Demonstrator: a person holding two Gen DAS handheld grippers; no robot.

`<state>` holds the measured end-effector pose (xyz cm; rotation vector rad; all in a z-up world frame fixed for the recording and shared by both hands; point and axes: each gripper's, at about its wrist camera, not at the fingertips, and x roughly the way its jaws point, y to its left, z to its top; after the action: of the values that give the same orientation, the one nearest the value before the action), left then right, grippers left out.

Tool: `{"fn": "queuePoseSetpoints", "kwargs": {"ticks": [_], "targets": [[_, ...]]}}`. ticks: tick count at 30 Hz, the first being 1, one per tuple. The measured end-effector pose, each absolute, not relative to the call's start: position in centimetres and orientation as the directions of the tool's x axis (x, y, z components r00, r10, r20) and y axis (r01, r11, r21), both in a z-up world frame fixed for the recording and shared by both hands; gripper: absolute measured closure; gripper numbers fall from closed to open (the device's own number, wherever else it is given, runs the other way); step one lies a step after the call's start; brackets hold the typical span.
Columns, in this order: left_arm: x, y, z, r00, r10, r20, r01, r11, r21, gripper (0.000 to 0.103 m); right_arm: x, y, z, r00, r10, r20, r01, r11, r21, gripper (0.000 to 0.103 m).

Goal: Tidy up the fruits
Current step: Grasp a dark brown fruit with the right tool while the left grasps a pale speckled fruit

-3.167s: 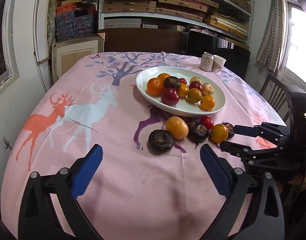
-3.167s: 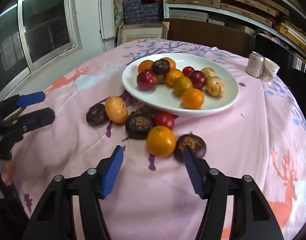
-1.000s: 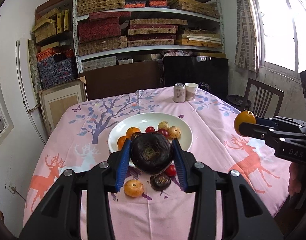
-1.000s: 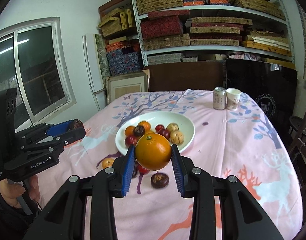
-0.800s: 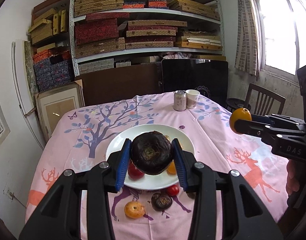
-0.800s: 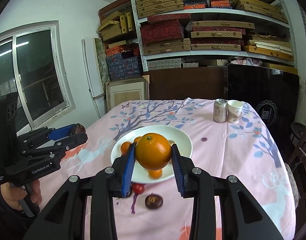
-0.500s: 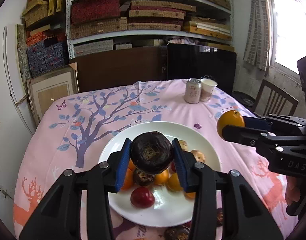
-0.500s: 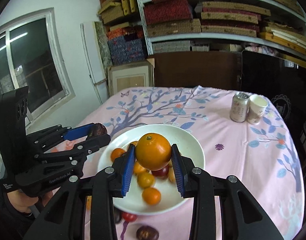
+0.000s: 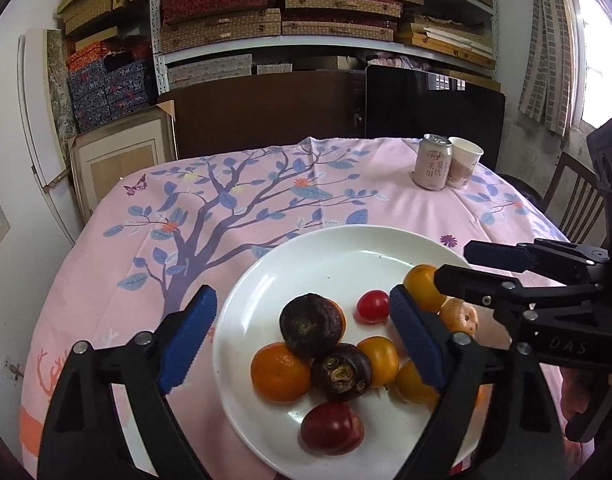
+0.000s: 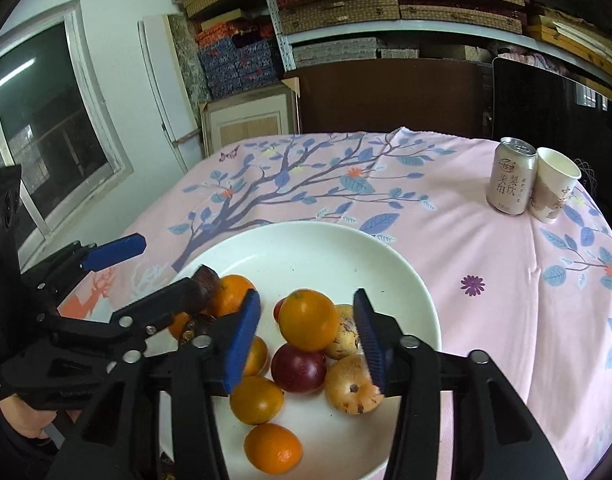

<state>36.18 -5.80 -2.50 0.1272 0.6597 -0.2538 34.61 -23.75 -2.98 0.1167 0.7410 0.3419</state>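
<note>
Both tongs have just been opening over the white plate (image 9: 242, 300). The left tongs (image 9: 302, 332) stand wide apart now, and the dark fruit (image 9: 311, 324) they carried half a second ago lies free on the pile of fruit on the plate, touching neither blue pad. The right tongs (image 10: 307, 332) are about half open; the orange (image 10: 309, 319) sits between the pads with a gap on each side, resting on the other fruit, so it looks released also. I judge that these 2 fruits are delivered, and that the next step is to draw back and fetch more, if any remain off the plate; from these views I cannot tell this. The pile is loose, so a fruit could roll when the tongs lift away.

The tabletop (image 10: 485, 320) wears a pink cloth printed with a tree and deer. At its far side a drink can (image 10: 509, 178) and a paper cup (image 10: 553, 186) stand touching. Behind are shelves (image 9: 306, 12) stacked with woven boxes, and a window (image 10: 46, 120) on the left wall.
</note>
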Motion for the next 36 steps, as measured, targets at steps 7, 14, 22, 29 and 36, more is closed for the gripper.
{"fn": "queuePoseSetpoints", "kwargs": {"ticks": [7,14,22,29,36], "targets": [[30.3,-2.4,-0.5,0.769,-0.193,-0.61,0.248,0.969,0.007,0.016,29.4,-25.1,-0.7,0.711,0.326,-0.624,-0.246,0.945,0.214,0.044],[20.9,0.1,-2.4,0.752,-0.199,-0.629,0.294,0.954,0.05,0.012,20.5,-24.7,-4.0,0.665,0.292,-0.688,-0.234,0.956,0.178,0.028],[16.2,2.2,-4.6,0.737,-0.197,-0.646,0.278,0.96,0.024,0.012,18.5,-23.6,-8.5,0.608,0.254,-0.753,-0.209,0.965,0.156,0.027],[16.7,0.8,-5.1,0.724,-0.163,-0.67,0.281,0.957,0.071,0.012,20.8,-21.0,-9.8,0.558,0.179,-0.81,-0.221,0.973,0.063,0.062],[19.3,-2.2,-7.2,0.699,-0.067,-0.712,0.299,0.932,0.206,0.012,18.0,-22.0,-8.0,0.656,0.175,-0.734,-0.182,0.981,0.071,0.062]]}}
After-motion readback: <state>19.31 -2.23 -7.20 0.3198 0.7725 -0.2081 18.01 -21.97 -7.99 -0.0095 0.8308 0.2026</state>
